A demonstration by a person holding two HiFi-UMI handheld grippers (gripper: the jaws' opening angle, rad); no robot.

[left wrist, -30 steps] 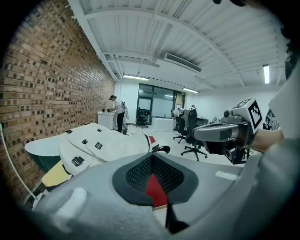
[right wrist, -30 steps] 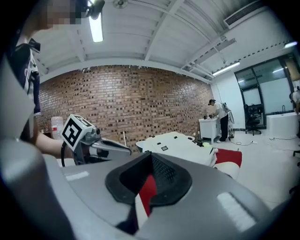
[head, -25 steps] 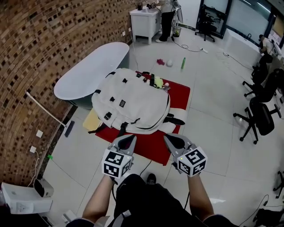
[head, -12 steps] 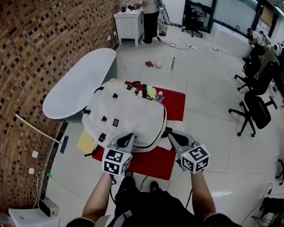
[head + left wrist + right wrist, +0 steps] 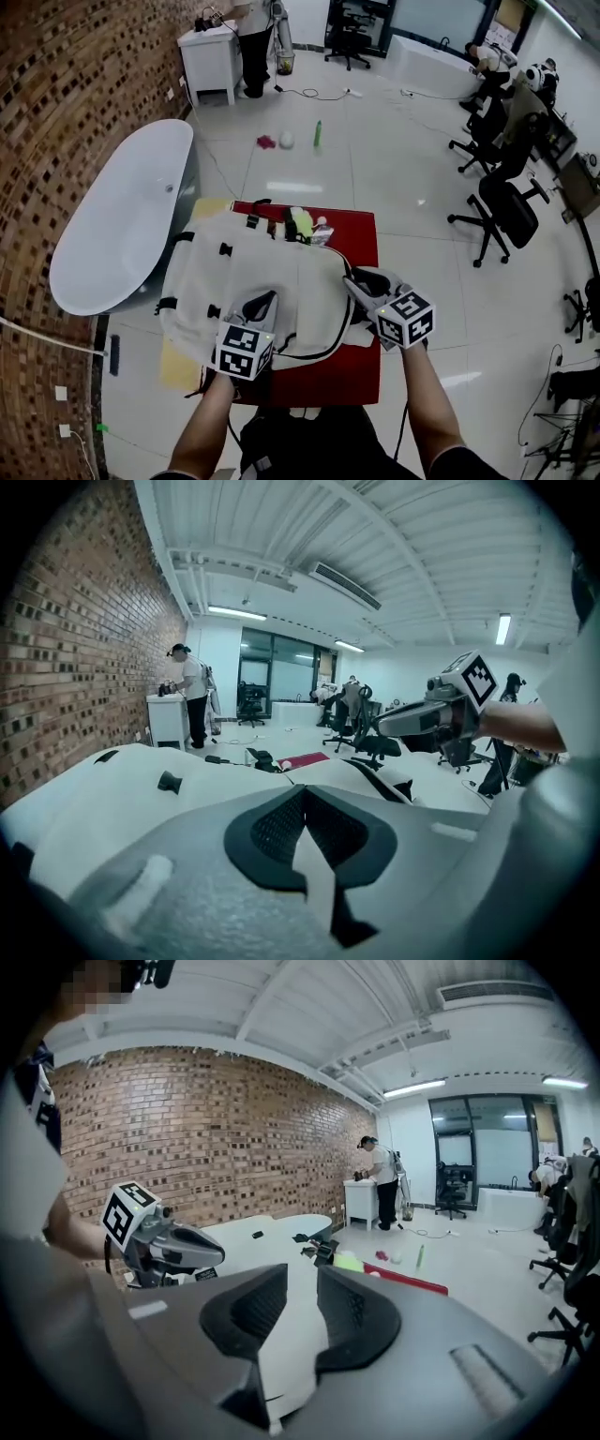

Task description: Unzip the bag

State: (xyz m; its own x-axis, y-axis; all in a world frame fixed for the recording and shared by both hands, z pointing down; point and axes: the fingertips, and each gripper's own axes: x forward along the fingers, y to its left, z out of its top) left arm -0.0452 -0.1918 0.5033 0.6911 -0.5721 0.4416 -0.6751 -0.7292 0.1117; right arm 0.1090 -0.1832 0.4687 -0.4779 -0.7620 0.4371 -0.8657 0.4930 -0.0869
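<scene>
White bathtub [image 5: 122, 216] is the biggest thing, sitting just left of the bag and holding nothing I can see. Next down is the red mat [image 5: 361, 234] under the bag, poking out on its right and near sides. The bag [image 5: 253, 272] itself is a pale backpack lying flat on that mat. What's changed: a second ago both tools hung short of the bag, now they're right over its near end, and the zip [image 5: 351, 309] curving round the bag's right edge looks fully done up, so I'd say the unzipping hasn't started, just the approach. Can't see inside it. At the bag's far end a yellow-green thing [image 5: 298, 221] and a little bottle [image 5: 322, 228] sit by the opening; in a pocket or just beside it, can't tell. Left gripper [image 5: 262, 302] is pressed together over the bag's near-left part, pinching nothing. Right gripper [image 5: 361, 279] by the zip edge has its jaws opening, with only bag fabric showing through the gap, nothing pinched yet.
</scene>
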